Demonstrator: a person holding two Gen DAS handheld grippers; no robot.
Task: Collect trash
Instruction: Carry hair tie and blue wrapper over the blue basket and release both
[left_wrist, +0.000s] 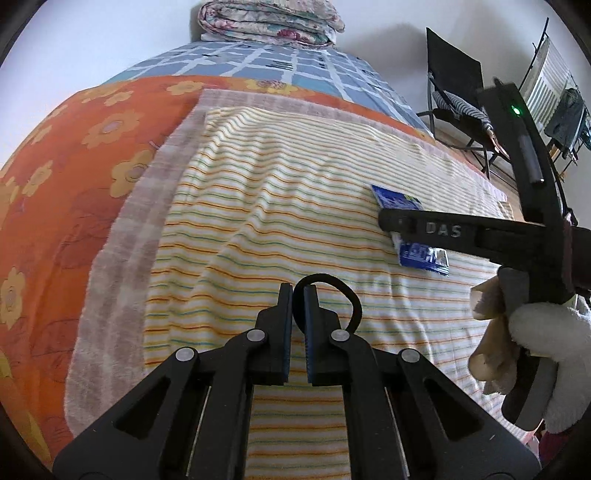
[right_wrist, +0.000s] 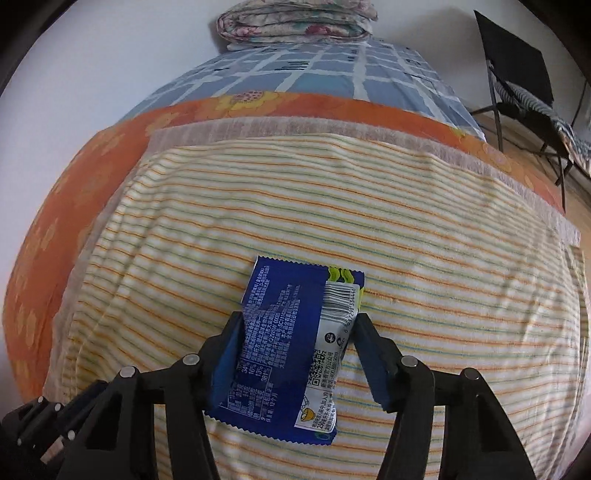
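Note:
A black elastic loop (left_wrist: 357, 306) is pinched in my left gripper (left_wrist: 297, 292), which is shut on it just above the striped towel (left_wrist: 258, 206). The loop curls out to the right of the fingertips. A blue snack wrapper (right_wrist: 280, 332) with white print and a barcode lies on the towel (right_wrist: 443, 258) between the fingers of my right gripper (right_wrist: 300, 320). Both pads touch its long edges and its middle is creased. In the left wrist view the right gripper (left_wrist: 393, 229) lies across the wrapper (left_wrist: 424, 256), held by a hand in a white fuzzy glove (left_wrist: 546, 339).
The towel lies on an orange flowered sheet (left_wrist: 74, 155) over a blue checked bedcover (left_wrist: 288, 70). A folded floral quilt (left_wrist: 269, 22) sits at the far end by the wall. A black folding chair (left_wrist: 454, 77) and a drying rack (left_wrist: 546, 74) stand on the floor at right.

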